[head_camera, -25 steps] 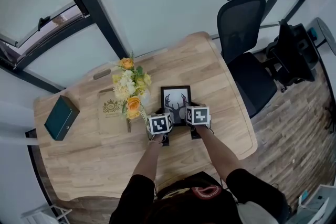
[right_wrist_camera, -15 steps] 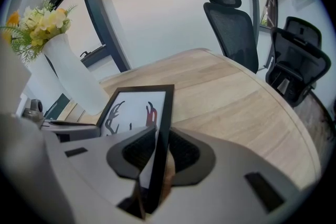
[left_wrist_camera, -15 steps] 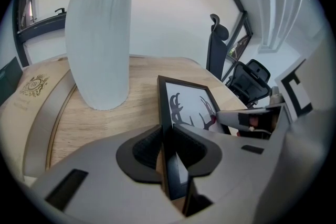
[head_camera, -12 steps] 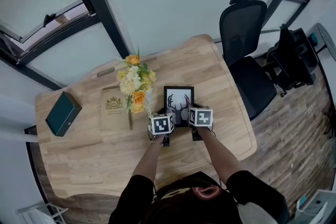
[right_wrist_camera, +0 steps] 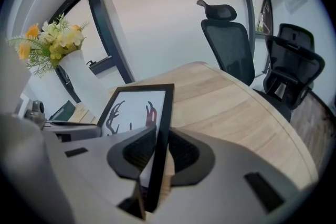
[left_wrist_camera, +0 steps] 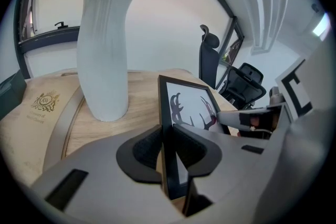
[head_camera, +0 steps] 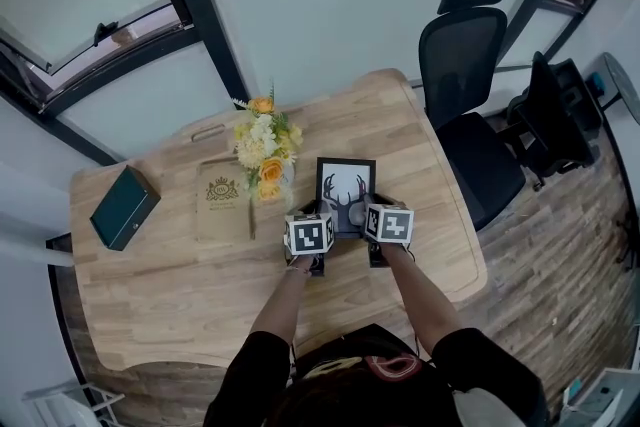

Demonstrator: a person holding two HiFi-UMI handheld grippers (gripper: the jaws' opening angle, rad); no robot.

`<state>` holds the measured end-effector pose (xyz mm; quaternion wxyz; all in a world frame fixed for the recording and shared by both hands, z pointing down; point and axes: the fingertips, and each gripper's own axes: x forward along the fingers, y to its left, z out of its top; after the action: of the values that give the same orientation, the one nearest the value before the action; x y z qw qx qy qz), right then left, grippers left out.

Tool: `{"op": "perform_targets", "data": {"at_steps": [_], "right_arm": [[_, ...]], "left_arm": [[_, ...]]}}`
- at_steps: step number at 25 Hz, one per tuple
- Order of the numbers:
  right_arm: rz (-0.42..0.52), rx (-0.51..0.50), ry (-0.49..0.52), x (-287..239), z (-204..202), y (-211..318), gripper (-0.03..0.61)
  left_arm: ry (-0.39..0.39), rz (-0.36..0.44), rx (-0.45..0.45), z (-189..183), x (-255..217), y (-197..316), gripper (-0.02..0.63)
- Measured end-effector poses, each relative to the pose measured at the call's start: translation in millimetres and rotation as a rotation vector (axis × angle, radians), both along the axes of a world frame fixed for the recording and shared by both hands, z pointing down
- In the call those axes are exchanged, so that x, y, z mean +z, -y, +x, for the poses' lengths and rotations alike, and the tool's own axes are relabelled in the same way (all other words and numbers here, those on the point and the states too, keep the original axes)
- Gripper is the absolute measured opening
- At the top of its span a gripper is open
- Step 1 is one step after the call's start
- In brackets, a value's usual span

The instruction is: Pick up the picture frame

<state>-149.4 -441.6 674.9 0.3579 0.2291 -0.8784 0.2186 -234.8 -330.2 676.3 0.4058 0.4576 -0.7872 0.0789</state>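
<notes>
A broad pale wooden surface (head_camera: 170, 285) with rounded corners fills the middle of the head view. Two black office chairs stand beyond its right end: a high-backed mesh chair (head_camera: 470, 65) and a second chair (head_camera: 555, 110) further right. Near the surface's centre stands a tall white vase (left_wrist_camera: 105, 44) of yellow and orange flowers (head_camera: 265, 140). Just left of the vase lies a tan book (head_camera: 222, 200) with a gold crest, and well apart at the far left lies a dark green box (head_camera: 123, 207).

Just right of the vase is the picture frame (head_camera: 346, 192), black-edged, showing a dark antler silhouette on white. The left gripper (left_wrist_camera: 167, 152) has its fingers clamped on the frame's left edge, and the right gripper (right_wrist_camera: 157, 152) has its fingers clamped on the right edge. Both pairs of fingers have just been closing on it.
</notes>
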Motion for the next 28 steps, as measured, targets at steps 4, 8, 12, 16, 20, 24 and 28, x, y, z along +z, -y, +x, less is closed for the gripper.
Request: {"op": "perform_targets", "data": {"at_steps": [4,8,12,16,20,24,28], "right_arm": [[0.022,-0.003,0.029,-14.5,3.8,-4.0,0.084],[0.036,0.006,0.062,-29.8,10.1,-8.3,0.081],[0.06,0.009,0.097,-46.2,17.3,-12.7,0.08],[0.08,0.016,0.128,-60.2,24.5,-15.9,0.08],[0.092,0.019,0.16,-72.7,33.3,-20.9,0.079],[0.117,0.012,0.187,-87.8,37.7,-24.9,0.078],[0.14,0.003,0.21,-100.3,41.9,-30.8,0.077]], "left_arm": [[0.018,0.02,0.006,4.2,-16.2,-4.9,0.078],[0.035,0.037,0.02,9.9,-30.1,-8.2,0.078],[0.053,0.07,0.027,15.5,-44.0,-11.0,0.078],[0.08,0.097,0.039,21.6,-59.4,-14.0,0.078],[0.107,0.121,0.05,28.4,-73.7,-17.8,0.078],[0.122,0.149,0.047,33.7,-86.3,-22.6,0.078],[0.139,0.173,0.045,37.9,-97.6,-28.4,0.078]]}}
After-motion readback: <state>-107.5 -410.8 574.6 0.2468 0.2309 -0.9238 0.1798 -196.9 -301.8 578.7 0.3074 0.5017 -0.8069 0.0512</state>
